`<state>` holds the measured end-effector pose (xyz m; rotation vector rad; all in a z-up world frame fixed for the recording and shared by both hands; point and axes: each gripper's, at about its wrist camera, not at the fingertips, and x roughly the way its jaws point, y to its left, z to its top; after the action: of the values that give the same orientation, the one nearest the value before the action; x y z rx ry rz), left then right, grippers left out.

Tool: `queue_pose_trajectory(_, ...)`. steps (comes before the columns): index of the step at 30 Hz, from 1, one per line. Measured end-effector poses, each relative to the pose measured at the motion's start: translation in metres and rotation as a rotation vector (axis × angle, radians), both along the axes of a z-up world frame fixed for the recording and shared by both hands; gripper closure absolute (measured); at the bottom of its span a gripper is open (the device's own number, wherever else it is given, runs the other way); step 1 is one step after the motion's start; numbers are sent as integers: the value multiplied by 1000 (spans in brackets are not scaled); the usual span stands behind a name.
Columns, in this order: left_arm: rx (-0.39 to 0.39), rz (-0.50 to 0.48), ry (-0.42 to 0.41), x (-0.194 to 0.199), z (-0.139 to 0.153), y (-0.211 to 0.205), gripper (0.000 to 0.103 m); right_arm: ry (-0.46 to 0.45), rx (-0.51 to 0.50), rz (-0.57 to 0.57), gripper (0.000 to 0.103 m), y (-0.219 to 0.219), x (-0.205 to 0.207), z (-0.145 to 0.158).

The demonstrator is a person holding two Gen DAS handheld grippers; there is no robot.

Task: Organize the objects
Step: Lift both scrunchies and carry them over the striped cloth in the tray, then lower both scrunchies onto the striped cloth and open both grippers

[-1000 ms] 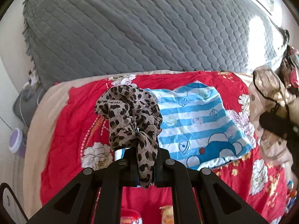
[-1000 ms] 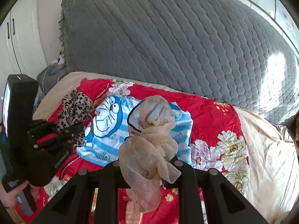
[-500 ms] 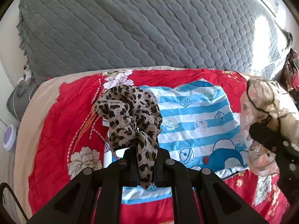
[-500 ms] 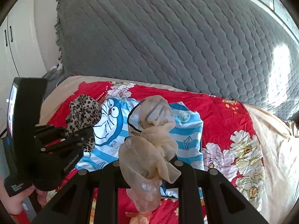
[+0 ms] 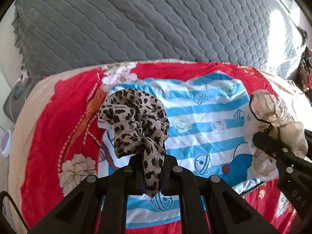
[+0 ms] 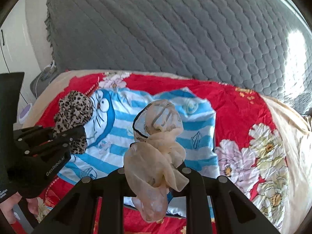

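Left gripper (image 5: 151, 172) is clamped tight on a bunched leopard-print scarf (image 5: 134, 122); the fabric balloons above the jaws and a tail hangs down between them. Right gripper (image 6: 156, 177) is nearly closed, pinching a sheer beige scarf (image 6: 158, 136) with a dark edge trim; most of it is wadded above the jaws, with a loose end drooping below.

Both bundles sit over a blue-and-white striped cartoon shirt (image 5: 204, 120) that lies flat on a red floral blanket (image 5: 50, 117). Leopard scarf is over the shirt's left edge, beige one toward its right side in the left view. Can't tell whether either scarf touches the shirt; fisheye angle hides the gap.

Grey quilted cover (image 6: 165, 29) fills the back, butting against the blanket's far edge. A person's hand (image 6: 11, 204) grips the left tool's handle at the bottom-left of the right view. Small purple-topped round thing (image 5: 5, 142) off the bed's left side, too blurry to identify.
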<state>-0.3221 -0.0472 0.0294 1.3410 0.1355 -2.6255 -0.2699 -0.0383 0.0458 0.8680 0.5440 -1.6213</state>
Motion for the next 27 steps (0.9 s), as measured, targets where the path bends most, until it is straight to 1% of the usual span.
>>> queue_pose_trajectory(6, 20, -21, -21, -5, -15, 5, 93, -17, 39, 12, 82, -10, 2, -21)
queue_pose_trajectory(11, 9, -34, -28, -10, -21, 12, 93, -17, 66, 23, 82, -17, 5, -33)
queue_pose_trajectory(15, 13, -50, -48, -16, -30, 15, 93, -23, 85, 16, 82, -22, 2, -45)
queue_pose_trajectory(21, 17, -36, -82, -19, -48, 13, 92, -35, 128, 19, 81, -28, 0, -66)
queue_pose_trajectory(27, 23, -30, -112, -22, -62, 11, 91, -34, 144, 23, 79, -34, 0, -78)
